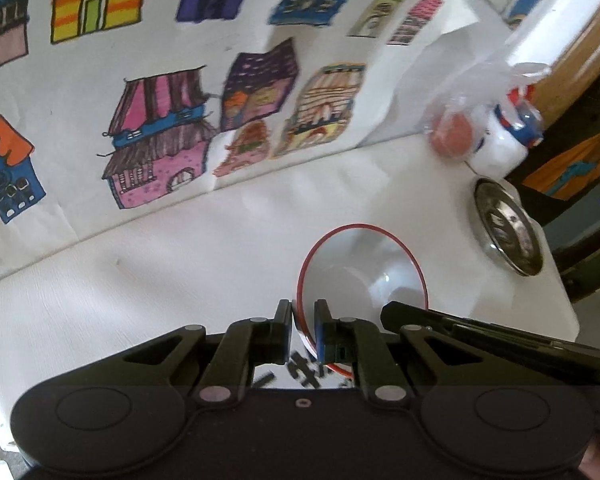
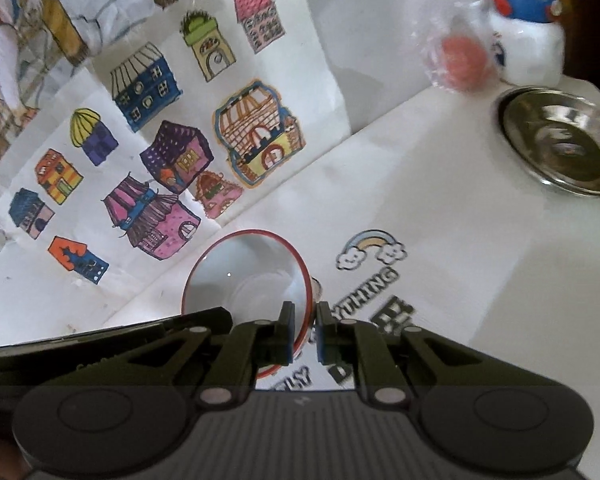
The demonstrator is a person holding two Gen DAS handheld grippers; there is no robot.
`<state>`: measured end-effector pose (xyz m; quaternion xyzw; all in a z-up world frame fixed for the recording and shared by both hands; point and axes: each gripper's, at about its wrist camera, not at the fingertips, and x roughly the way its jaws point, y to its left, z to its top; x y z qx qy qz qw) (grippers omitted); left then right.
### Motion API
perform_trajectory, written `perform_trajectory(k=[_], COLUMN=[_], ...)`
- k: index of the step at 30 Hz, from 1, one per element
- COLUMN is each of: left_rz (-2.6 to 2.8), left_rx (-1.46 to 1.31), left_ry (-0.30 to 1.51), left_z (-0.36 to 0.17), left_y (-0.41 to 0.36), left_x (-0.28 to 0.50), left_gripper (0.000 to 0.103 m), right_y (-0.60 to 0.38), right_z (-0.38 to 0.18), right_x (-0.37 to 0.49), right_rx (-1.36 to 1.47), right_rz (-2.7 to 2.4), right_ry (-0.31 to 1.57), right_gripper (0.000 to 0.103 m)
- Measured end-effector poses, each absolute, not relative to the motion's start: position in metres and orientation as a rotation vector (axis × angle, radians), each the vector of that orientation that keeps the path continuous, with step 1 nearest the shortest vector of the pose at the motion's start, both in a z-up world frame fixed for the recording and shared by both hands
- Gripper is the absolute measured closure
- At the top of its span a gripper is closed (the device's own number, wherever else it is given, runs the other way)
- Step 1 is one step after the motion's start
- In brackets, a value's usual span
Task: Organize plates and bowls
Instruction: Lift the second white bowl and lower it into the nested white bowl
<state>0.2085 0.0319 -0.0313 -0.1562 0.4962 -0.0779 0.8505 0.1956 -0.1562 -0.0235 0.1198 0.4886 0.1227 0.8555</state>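
Note:
A white bowl with a red rim is held from two sides. In the left wrist view my left gripper is shut on its near rim, which runs between the blue pads. In the right wrist view the same bowl has its right rim pinched by my right gripper, which is also shut. Each view shows the other gripper's black body at the bowl's opposite side. A shiny steel plate lies on the white cloth near the table's far right corner, seen again in the right wrist view.
A white bottle with a blue and red cap and a clear bag holding an orange-red ball stand behind the steel plate. Paper sheets with coloured house drawings cover the wall. The cloth carries printed lettering.

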Motion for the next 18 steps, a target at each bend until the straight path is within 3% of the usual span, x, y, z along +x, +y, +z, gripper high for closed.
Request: perform_trajectory(k=[18], left_rz=[-0.353], left_rx=[-0.261], left_ry=[1.047], left_z=[-0.002], left_y=[-0.043], left_x=[0.133], left_gripper=[0.092], right_y=[-0.235], right_z=[-0.006], right_x=[0.087], right_rx=[0.337], right_rz=[0.098], right_ry=[1.001], right_gripper=[0.092])
